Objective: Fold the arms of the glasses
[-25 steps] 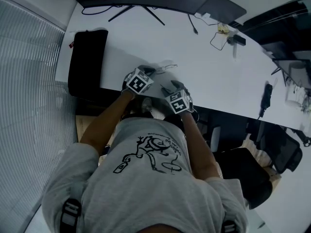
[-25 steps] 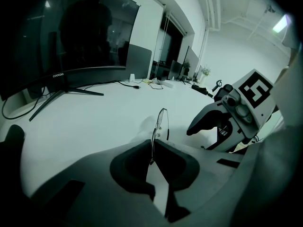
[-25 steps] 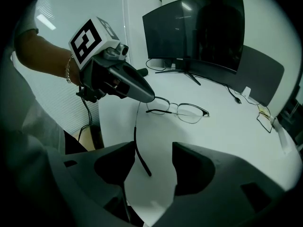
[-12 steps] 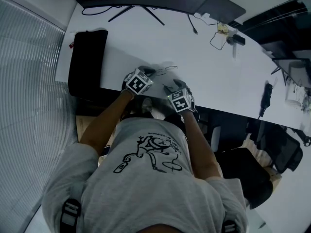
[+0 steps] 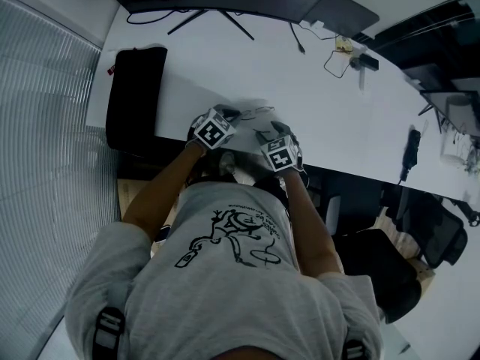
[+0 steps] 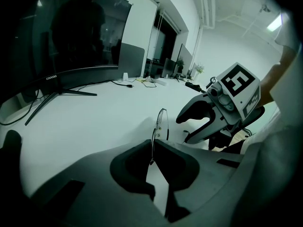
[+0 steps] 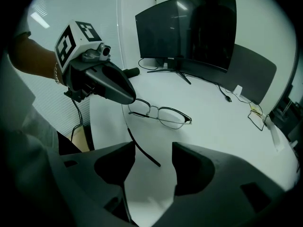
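Thin wire-rimmed glasses [image 7: 163, 115] lie near the white table's front edge [image 5: 330, 172], lenses facing away. In the head view the glasses [image 5: 259, 111] sit between the two grippers. My left gripper [image 7: 128, 98] is shut on the frame's left end by the hinge. In the left gripper view the glasses [image 6: 161, 122] stand edge-on, running down between that gripper's [image 6: 155, 148] pinched jaws. One arm [image 7: 142, 150] sticks out toward my right gripper [image 7: 152, 157], whose jaws stand open on either side of it without touching. The right gripper [image 6: 187, 126] shows open there too.
A curved monitor [image 7: 189, 27] on a stand fills the back of the table. A black pad [image 5: 135, 96] lies at the left end. Cables and small items [image 5: 341, 55] lie at the back right. A black chair [image 5: 375, 265] stands to my right.
The right gripper has shifted slightly right and farther onto the table. The left gripper keeps its hold on the glasses and has barely moved.
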